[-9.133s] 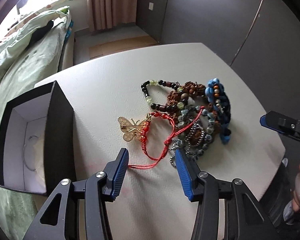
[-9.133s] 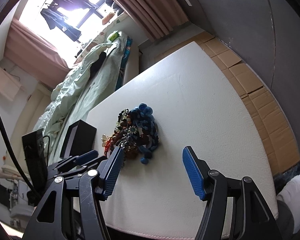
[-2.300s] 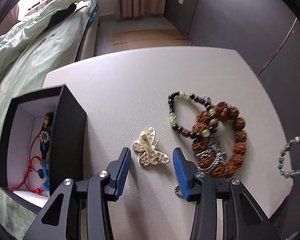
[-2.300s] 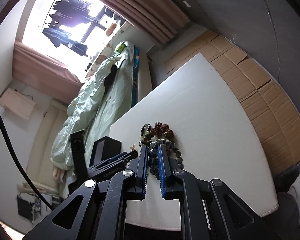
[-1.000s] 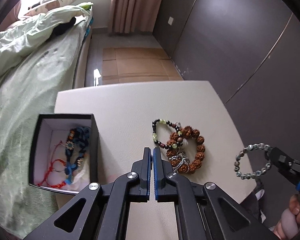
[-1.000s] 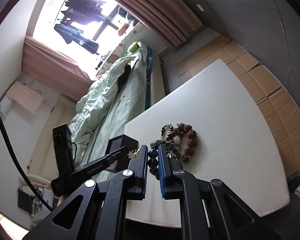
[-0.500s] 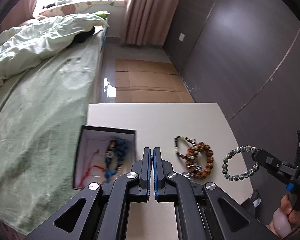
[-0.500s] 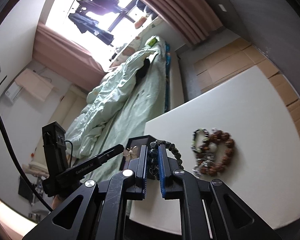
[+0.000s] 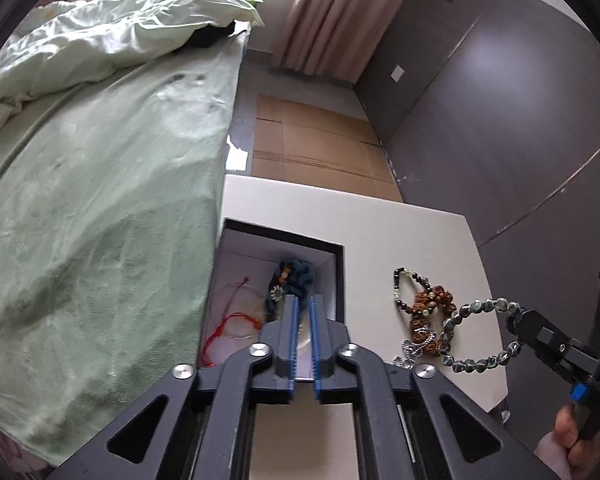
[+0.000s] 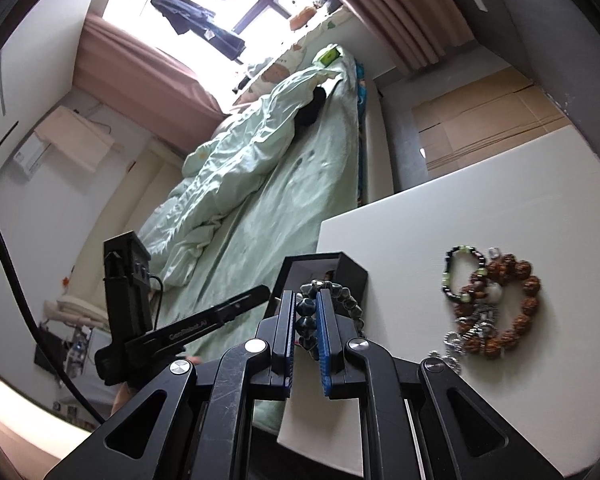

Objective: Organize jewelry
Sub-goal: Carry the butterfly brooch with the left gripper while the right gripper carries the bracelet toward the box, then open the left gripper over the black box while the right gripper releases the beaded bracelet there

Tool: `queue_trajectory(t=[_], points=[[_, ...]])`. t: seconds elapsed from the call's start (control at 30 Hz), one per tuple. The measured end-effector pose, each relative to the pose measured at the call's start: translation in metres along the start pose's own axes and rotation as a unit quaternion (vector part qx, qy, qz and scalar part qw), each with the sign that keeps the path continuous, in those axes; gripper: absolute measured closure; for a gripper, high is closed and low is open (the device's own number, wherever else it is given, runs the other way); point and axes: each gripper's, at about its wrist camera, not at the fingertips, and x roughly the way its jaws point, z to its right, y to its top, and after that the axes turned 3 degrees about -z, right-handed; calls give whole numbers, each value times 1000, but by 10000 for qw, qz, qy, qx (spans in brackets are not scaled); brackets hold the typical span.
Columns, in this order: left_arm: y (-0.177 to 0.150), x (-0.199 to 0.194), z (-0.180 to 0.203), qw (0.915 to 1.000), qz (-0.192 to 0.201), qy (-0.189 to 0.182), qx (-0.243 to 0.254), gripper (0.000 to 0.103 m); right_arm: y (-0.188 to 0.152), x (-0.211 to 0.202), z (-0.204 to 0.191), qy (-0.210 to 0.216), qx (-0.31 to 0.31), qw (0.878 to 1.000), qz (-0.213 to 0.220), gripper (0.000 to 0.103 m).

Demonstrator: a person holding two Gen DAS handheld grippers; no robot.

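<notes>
Over the open black box (image 9: 342, 276), in the left wrist view, the left hand-held gripper (image 9: 303, 312) is hanging with its blue fingers (image 9: 291, 320) almost closed, only a thin slit between them. If the gold butterfly piece is between them, I cannot tell; nothing is clearly showing in the slit. Inside the box a red cord bracelet (image 9: 230, 320) and a blue braided bracelet (image 9: 296, 276) are lying on the white lining. On the white table (image 9: 360, 220), right of the box, a small pile is waiting: a black and green bead bracelet (image 9: 405, 288), a brown seed bracelet (image 9: 430, 308) and a silver chain (image 9: 410, 350). At the far right the right hand-held gripper (image 9: 518, 322) is holding a grey-green bead bracelet (image 9: 474, 334) up in the air above the table's right part, apart from the pile.

From the right wrist view, the right hand-held gripper (image 10: 304, 320) is pinching that grey-green bead bracelet (image 10: 332, 292) between its blue fingers, nearly closed on the dark beads. The loop is hanging in front of the black box (image 10: 352, 270), which is standing near the table's left edge beside the bed (image 10: 284, 200). The three pieces are lying together further right on the table (image 10: 440, 216).

By my judgement the task is about half done: two pieces are in the box, one is travelling there, and three on the table are not yet sorted.
</notes>
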Motion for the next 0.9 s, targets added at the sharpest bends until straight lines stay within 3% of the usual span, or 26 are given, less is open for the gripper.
queue_trajectory(t=[0.03,0.07,0.1,0.53,0.6,0.67,0.73,0.77,0.8,0.9], points=[[-1,-1,-3,10000,32,-24,-9,65,1,3,-2,6,-25,10000,-22,91],[-2,-2,-6,10000,61,-35,-25,36,3,6,-5,14,-55,10000,-45,91],[-3,-4,-8,9999,102,-53,-47,29,4,11,-8,27,-87,9999,-74,91],[-9,-35,-45,9985,449,120,-302,26,21,66,-38,271,-239,9985,-414,91],[-10,-39,-49,9981,498,133,-333,21,25,76,-40,301,-241,9982,-460,91],[-12,-41,-51,9980,524,100,-344,10,29,84,-44,207,-302,9979,-534,91],[-13,-42,-51,9979,550,76,-330,7,31,90,-45,80,-351,9974,-623,75],[-14,-42,-50,9979,559,79,-331,7,31,90,-44,50,-353,9973,-635,51],[-14,-42,-50,9978,564,76,-336,7,31,87,-43,6,-354,9977,-579,41],[-15,-41,-47,9977,573,-28,-351,7,27,72,-38,-126,-352,9984,-429,41]])
